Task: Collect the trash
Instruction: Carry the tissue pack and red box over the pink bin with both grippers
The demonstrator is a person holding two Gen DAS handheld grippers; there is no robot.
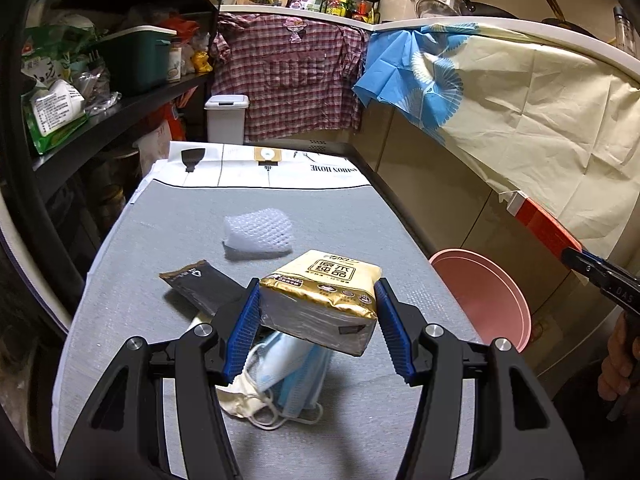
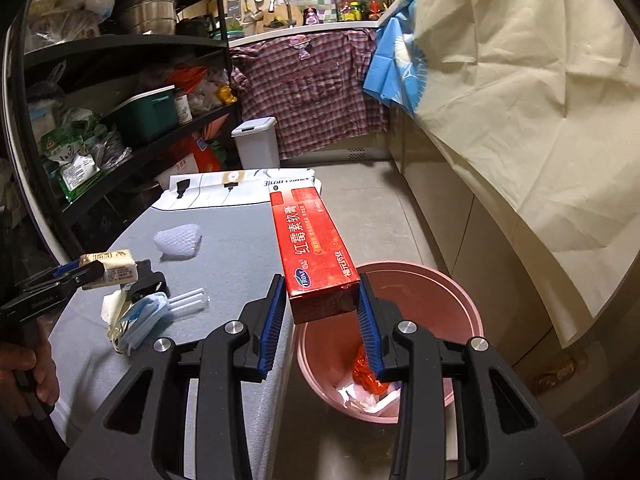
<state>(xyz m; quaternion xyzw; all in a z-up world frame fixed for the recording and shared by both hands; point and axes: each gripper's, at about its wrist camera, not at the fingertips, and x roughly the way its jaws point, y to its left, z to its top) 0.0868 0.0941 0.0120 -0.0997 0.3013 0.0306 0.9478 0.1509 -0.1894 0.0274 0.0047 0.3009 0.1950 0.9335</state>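
My left gripper [image 1: 318, 296] is shut on a gold tissue pack [image 1: 324, 296] and holds it above the grey table [image 1: 160, 240]. Under it lie blue face masks [image 1: 288, 384], a black sachet [image 1: 200, 286] and a white foam net [image 1: 256, 236]. My right gripper [image 2: 322, 292] is shut on a red ointment box [image 2: 312, 248] above the rim of the pink bin [image 2: 460, 320], which holds red and white trash. The left gripper with the tissue pack [image 2: 112, 266] shows at the left in the right wrist view. The pink bin [image 1: 480, 296] stands right of the table.
White tubes [image 2: 188, 302] lie beside the masks [image 2: 140, 316]. Black shelves [image 1: 100, 112] full of goods stand to the left. A white lidded bin [image 1: 226, 118] stands beyond the table. Cloth-covered counters [image 1: 520, 112] run along the right.
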